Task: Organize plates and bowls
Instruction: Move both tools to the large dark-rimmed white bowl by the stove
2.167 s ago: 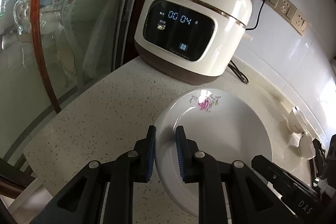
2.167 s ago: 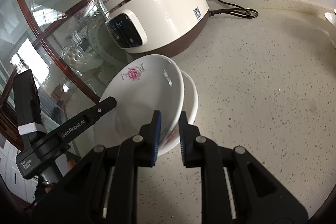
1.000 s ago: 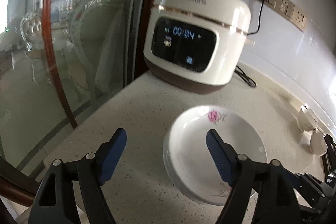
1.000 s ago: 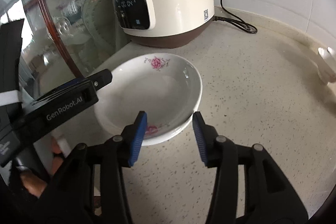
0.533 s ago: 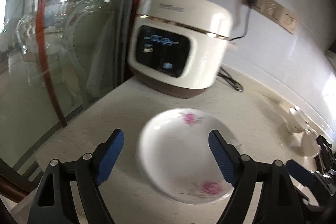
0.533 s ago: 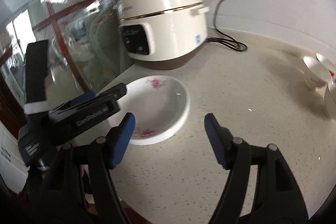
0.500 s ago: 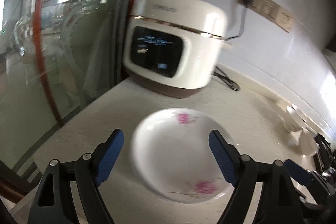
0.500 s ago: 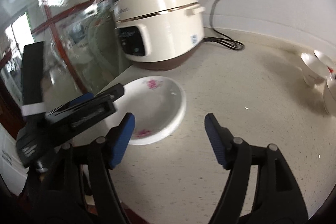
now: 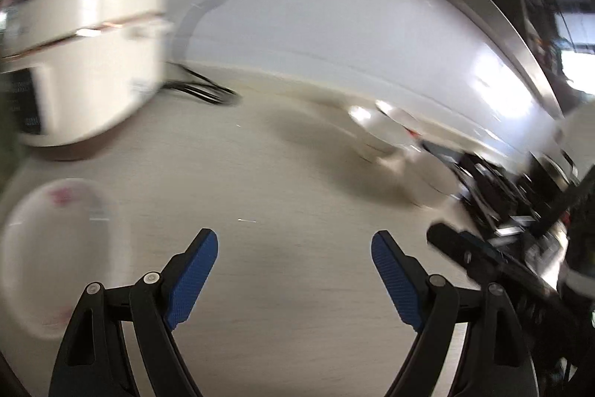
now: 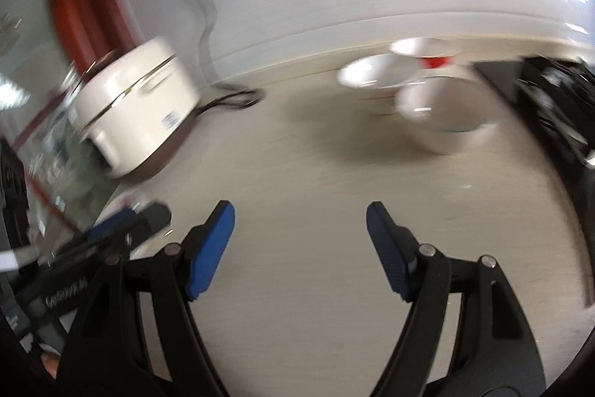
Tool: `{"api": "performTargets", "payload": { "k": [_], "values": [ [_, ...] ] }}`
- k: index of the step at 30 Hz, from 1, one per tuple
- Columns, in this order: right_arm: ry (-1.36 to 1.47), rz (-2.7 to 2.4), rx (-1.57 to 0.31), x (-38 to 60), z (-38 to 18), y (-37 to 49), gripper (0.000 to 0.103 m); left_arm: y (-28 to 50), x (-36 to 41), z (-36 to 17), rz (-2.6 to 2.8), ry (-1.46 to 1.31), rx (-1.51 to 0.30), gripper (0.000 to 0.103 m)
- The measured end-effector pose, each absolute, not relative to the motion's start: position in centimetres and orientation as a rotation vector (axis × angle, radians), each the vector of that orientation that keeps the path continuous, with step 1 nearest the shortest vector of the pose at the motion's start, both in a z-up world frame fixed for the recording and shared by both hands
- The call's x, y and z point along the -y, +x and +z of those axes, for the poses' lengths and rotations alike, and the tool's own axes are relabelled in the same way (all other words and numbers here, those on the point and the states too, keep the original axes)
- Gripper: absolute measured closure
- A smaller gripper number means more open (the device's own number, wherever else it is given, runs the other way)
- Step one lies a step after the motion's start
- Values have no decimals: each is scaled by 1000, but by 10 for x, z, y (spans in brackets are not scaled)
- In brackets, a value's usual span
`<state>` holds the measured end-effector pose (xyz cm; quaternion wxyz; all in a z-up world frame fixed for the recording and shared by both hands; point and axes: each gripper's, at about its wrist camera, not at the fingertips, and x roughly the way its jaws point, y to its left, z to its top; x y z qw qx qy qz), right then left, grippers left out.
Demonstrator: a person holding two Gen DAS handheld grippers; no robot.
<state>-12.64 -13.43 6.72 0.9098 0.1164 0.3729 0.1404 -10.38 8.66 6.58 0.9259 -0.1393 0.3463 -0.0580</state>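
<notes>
Your left hand-held gripper and right hand-held gripper both gape wide with nothing between the jaws. The flowered plate lies on the desk in front of the rice cooker, left of your left gripper. Blurred white bowls sit well right of the cooker, bare desk between.

We see the white plate stack, a pink flower on its rim, lying flat just in front of the rice cooker. Blurred white bowls cluster well apart from the cooker, along the wall.
</notes>
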Motion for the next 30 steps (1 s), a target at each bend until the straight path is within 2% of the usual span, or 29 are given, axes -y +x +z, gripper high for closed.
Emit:
{"api": "performTargets", "payload": {
  "k": [10,18,20,23,25,26,28,29,30],
  "values": [
    [480,103,-845,266,60,-34,26,5,-12,43,-338,-559,-903,17],
    [477,161,-942,279,48,23,27,58,22,26,-324,-612,-934,17],
    [496,186,-945,278,37,30,32,65,26,20,-312,-612,-936,18],
    [508,211,-965,275,20,35,43,70,33,15,-301,-581,-930,31],
    [494,218,-981,272,12,36,48,77,42,10,-309,-550,-945,47],
    [486,220,-996,270,8,37,58,77,46,9,-320,-532,-935,54],
    [487,247,-1011,267,4,36,68,76,52,10,-348,-514,-921,69],
    [500,266,-1009,266,3,35,74,74,54,11,-336,-494,-917,71],
    [493,261,-1003,265,3,33,76,71,55,12,-324,-474,-905,74]
  ]
}}
